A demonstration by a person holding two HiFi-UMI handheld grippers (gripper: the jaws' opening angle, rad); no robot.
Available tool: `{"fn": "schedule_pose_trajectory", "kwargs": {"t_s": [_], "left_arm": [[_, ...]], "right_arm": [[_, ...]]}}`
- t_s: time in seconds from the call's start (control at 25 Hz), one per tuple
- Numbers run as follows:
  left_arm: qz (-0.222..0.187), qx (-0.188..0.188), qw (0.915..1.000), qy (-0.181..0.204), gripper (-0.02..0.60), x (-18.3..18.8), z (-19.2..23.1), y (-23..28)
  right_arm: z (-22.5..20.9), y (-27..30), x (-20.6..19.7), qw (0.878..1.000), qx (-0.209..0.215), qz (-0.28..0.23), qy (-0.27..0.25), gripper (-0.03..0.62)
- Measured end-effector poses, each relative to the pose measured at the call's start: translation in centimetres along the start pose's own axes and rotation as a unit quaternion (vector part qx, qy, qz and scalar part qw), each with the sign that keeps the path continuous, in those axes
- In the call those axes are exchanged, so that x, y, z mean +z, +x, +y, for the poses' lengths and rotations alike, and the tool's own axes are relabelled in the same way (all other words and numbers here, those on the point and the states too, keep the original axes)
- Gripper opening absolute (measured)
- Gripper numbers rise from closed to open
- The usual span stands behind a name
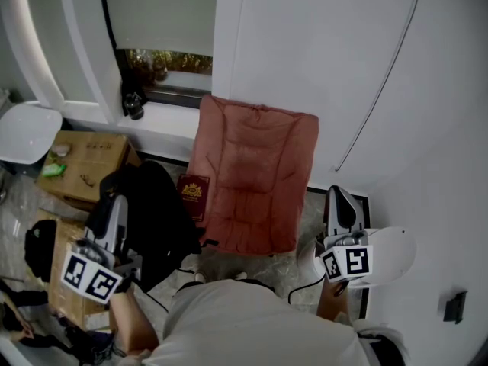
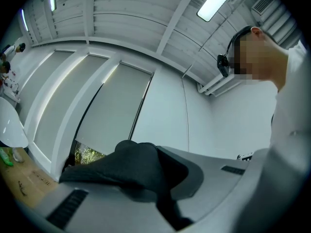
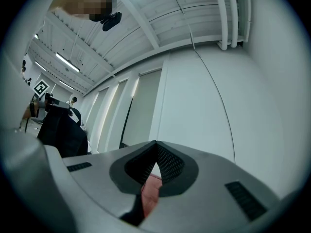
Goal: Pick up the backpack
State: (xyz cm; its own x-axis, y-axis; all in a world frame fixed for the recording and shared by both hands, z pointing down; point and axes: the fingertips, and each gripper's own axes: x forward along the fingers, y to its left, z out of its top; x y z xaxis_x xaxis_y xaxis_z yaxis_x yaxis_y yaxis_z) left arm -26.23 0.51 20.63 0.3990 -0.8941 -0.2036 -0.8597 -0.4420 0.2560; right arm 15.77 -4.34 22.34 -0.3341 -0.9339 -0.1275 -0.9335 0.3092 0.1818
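The black backpack (image 1: 156, 216) hangs at the left in the head view, in front of a pink cushion. My left gripper (image 1: 117, 204) is shut on a fold of the bag's black fabric (image 2: 127, 168), which drapes over the closed jaws in the left gripper view. The right gripper view shows the bag (image 3: 62, 131) as a dark shape at the left edge. My right gripper (image 1: 341, 198) is off to the right near the white wall, away from the bag. Its jaws meet at the tip (image 3: 155, 144) with nothing between them.
A pink quilted cushion (image 1: 255, 178) leans against the white wall. A dark red book (image 1: 194, 194) stands at its left side. Cardboard boxes (image 1: 85, 161) and a white round lid (image 1: 24, 132) lie at the left. A window sill (image 1: 164, 97) is behind. A white rounded object (image 1: 390, 254) sits by my right gripper.
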Motion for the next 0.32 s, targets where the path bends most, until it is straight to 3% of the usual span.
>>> {"fn": "schedule_pose_trajectory", "kwargs": {"t_s": [0.32], "left_arm": [[0.004,-0.015,0.9999,0.0,0.015,-0.26,-0.55,-0.11]], "right_arm": [[0.53,0.35,-0.46,1.0,0.005,-0.001,0.005,0.021]]}}
